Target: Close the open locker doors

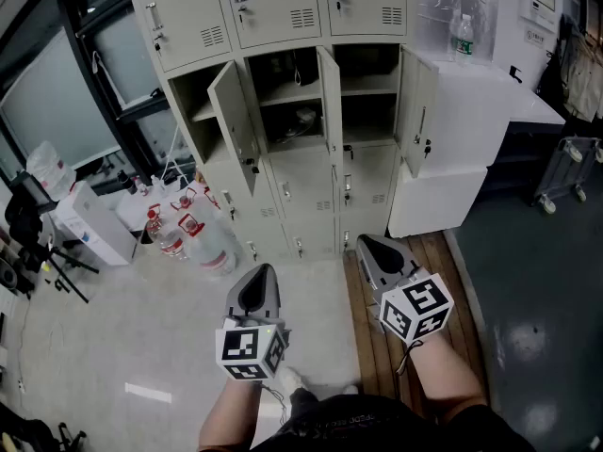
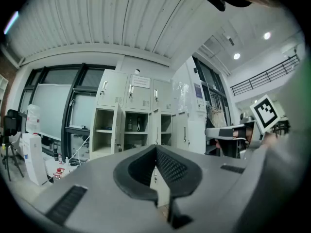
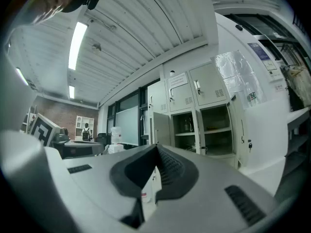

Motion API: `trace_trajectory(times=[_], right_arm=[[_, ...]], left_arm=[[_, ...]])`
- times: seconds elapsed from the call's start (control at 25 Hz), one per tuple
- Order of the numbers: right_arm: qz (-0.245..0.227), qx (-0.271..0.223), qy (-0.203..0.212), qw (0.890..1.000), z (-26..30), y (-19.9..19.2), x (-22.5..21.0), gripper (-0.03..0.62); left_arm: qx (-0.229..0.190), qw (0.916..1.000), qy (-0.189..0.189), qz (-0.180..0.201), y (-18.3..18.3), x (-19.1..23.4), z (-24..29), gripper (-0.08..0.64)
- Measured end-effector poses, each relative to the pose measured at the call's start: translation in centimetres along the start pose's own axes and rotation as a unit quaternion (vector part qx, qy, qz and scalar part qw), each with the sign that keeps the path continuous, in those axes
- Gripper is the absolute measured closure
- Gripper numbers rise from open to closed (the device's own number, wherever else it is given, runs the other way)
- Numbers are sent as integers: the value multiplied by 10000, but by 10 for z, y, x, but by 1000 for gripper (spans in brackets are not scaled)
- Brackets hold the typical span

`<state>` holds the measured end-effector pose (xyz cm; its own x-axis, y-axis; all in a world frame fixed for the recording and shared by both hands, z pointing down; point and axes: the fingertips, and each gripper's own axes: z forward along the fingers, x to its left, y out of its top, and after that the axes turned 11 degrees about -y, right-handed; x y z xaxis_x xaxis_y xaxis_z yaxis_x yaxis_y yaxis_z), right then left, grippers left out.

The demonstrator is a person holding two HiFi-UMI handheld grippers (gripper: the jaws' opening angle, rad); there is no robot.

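Both tools are idle. My left gripper (image 1: 263, 271) has its jaws pressed together with nothing between them, and my right gripper (image 1: 366, 244) is the same, closed and empty. Each is held level and aimed forward at the locker cabinet (image 1: 283, 12), well apart from it and touching nothing. As I judge it, the task hasn't begun: the top row of doors is shut and so are the lower rows, but all three doors of the middle row stand open, so all three are left to do. The left door (image 1: 233, 111) hangs between the left and centre compartments. The middle door (image 1: 329, 97) shows almost edge-on between the centre and right compartments. The right door (image 1: 418, 111) stands at the cabinet's right end, just beside a white box unit (image 1: 452, 158). Going by the handles on the shut doors, each one seems hinged on its right edge. Each open door sticks out into the room towards me, roughly square to the cabinet face, with its lock at the free edge. Their long axis is upright, since each panel is taller than it is wide. The shelves inside are exposed, with a few small items I can't identify. Some water bottles (image 1: 193, 238) stand on the floor at the lower left of the cabinet, clear of where the doors swing as far as I can see.
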<state>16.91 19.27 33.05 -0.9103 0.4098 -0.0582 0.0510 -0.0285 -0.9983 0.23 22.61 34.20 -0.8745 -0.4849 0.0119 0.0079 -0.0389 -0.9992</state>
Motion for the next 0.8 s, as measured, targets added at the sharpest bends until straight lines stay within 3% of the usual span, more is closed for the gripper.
trace_trajectory(times=[0.8], right_arm=[[88, -20, 85, 9999, 57, 5, 23, 592]], left_arm=[[6, 10000, 28, -16, 4, 57, 19, 555]])
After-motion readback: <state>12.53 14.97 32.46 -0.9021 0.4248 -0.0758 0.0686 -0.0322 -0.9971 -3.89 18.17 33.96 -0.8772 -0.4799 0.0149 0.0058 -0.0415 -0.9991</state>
